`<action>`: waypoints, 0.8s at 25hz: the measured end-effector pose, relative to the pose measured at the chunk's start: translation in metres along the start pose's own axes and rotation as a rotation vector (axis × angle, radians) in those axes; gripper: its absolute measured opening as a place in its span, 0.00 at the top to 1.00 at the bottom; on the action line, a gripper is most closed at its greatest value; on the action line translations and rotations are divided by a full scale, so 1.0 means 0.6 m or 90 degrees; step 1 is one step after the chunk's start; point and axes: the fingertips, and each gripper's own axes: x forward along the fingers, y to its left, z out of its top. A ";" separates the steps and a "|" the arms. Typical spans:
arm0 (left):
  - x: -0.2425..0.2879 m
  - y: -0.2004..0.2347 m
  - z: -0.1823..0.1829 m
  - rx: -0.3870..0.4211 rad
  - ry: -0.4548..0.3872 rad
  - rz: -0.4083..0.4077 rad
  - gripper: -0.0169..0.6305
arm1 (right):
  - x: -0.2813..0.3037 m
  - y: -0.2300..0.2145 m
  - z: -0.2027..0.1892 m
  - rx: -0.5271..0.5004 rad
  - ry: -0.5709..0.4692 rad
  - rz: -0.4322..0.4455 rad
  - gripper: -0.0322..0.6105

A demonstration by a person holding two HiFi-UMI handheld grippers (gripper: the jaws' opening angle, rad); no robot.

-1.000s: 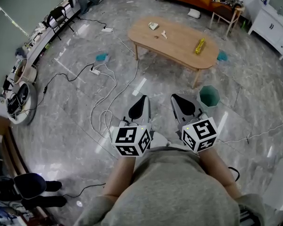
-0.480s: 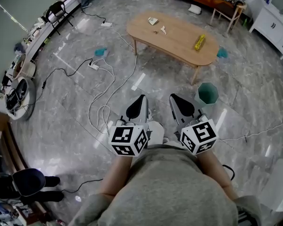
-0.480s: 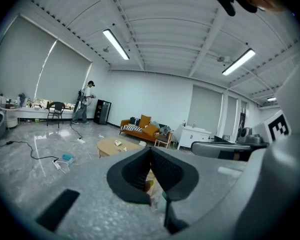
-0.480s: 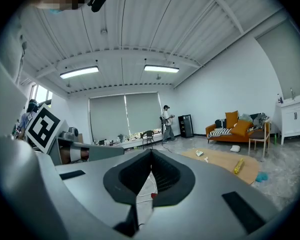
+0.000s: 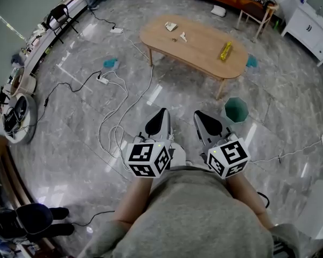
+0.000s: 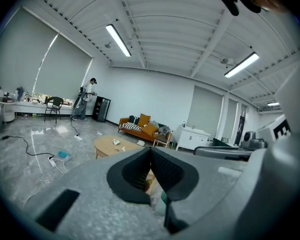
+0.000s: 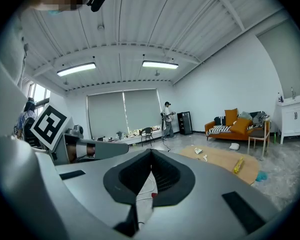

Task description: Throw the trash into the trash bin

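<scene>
Tools, two, steered by me from afar. The left tool [image 5: 160, 115] and right tool [image 5: 200, 115] each have their jaws pressed together on nothing, which both gripper views confirm. They are carried side by side, close to the person's body, pointing ahead over open floor. I judge they are kept closed and tucked in because nothing lies within reach to pinch.

Trash, three pieces, all lying on the wooden tabletop [image 5: 199, 44] well ahead of both tools:
- Yellow wrapper [image 5: 225, 51], ahead and to the right of the right tool.
- Crumpled packet [image 5: 170, 26] and small white scrap [image 5: 183, 36], at the far end, ahead of the left tool.

None of it is touched, so the task looks unstarted to me.

Trash bin [image 5: 236, 110], green and open-topped, stands on the floor just right of the right tool and slightly ahead. It sits near the tabletop's closest leg, so the carry from pickup to drop should be short.

Cables [image 5: 125, 88], white, loop across the floor ahead and left of the left tool. They are a snag risk, which is a reason to approach the tabletop on the bin side.

Teal scrap [image 5: 110, 63] lies on the floor far ahead and left of the left tool. I cannot tell what it is.
</scene>
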 end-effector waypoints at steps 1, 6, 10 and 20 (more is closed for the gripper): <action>0.008 0.006 0.006 -0.002 -0.002 -0.001 0.96 | 0.010 -0.003 0.002 0.000 0.003 0.002 0.94; 0.044 0.045 0.033 -0.017 -0.005 0.000 0.96 | 0.065 -0.012 0.020 -0.009 0.011 0.018 0.94; 0.075 0.082 0.052 -0.020 -0.003 0.007 0.96 | 0.117 -0.023 0.033 -0.010 0.014 0.029 0.94; 0.157 0.174 0.090 -0.026 0.006 0.022 0.96 | 0.238 -0.059 0.061 -0.008 0.019 0.036 0.94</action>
